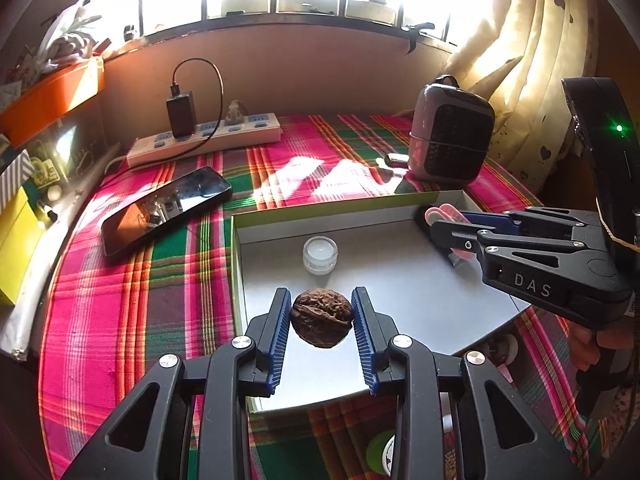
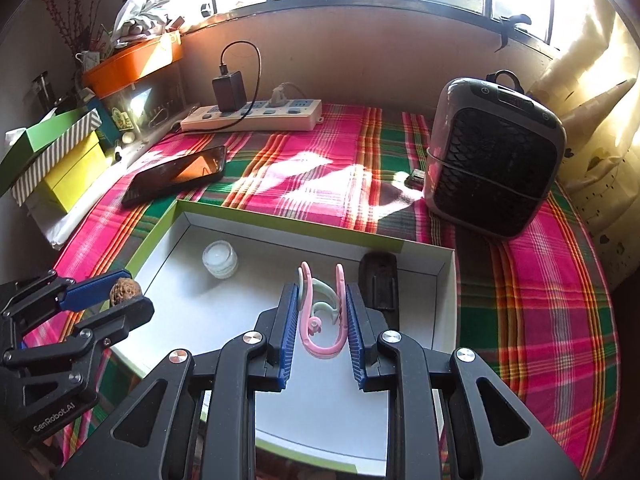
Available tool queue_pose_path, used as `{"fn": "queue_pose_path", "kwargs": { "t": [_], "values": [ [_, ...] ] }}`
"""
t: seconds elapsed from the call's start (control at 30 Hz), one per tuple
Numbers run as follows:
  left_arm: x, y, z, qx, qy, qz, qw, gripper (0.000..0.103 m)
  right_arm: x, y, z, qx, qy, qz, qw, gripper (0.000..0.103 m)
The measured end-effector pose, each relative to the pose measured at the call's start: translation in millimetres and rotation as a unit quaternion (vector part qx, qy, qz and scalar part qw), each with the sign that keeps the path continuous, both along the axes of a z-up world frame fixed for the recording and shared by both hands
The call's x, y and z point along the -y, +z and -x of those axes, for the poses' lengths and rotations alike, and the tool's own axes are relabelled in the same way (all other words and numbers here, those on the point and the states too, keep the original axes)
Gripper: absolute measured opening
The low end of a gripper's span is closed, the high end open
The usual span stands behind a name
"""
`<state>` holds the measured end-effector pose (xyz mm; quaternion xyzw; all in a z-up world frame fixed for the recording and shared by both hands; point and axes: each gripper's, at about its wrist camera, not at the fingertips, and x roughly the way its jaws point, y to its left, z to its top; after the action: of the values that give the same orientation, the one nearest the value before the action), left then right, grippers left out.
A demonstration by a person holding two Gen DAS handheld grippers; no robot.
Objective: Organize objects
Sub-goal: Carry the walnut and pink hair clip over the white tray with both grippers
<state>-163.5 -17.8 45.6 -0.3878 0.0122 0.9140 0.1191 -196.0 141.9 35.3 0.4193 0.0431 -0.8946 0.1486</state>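
My left gripper [image 1: 322,300] is shut on a brown walnut [image 1: 322,322], held above the near part of a shallow white box with green edges [image 1: 236,236]. The walnut [image 2: 125,291] and left gripper [image 2: 120,294] also show at the left of the right wrist view. My right gripper [image 2: 322,292] is shut on a bunch of pink and pale green plastic hooks [image 2: 320,320] over the box [image 2: 312,226]. In the box lie a small clear jar with a white lid [image 1: 320,255] [image 2: 220,259] and a black flat object [image 2: 378,280]. In the left wrist view the right gripper [image 1: 440,220] reaches in from the right.
The box rests on a pink and green plaid cloth [image 1: 132,280]. A black phone [image 1: 164,208] lies left of it, a power strip [image 1: 208,138] with a charger at the back, a grey heater [image 1: 450,136] at the back right. Stacked boxes [image 2: 60,160] stand left.
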Motion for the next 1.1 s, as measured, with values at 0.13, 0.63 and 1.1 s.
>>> {"fn": "queue_pose_path", "kwargs": {
  "t": [0.13, 0.63, 1.1],
  "values": [
    [-1, -6, 12, 0.008, 0.0, 0.005, 1.0, 0.029, 4, -5, 13, 0.009, 0.001, -0.005, 1.0, 0.024],
    [-3, -21, 31, 0.03, -0.002, 0.01, 0.9995, 0.029, 9, -24, 35, 0.032, 0.002, -0.009, 0.999, 0.024],
    [-9, -28, 35, 0.042, -0.008, 0.019, 0.9989, 0.029, 13, -29, 38, 0.039, 0.003, -0.025, 0.999, 0.024]
  ]
}}
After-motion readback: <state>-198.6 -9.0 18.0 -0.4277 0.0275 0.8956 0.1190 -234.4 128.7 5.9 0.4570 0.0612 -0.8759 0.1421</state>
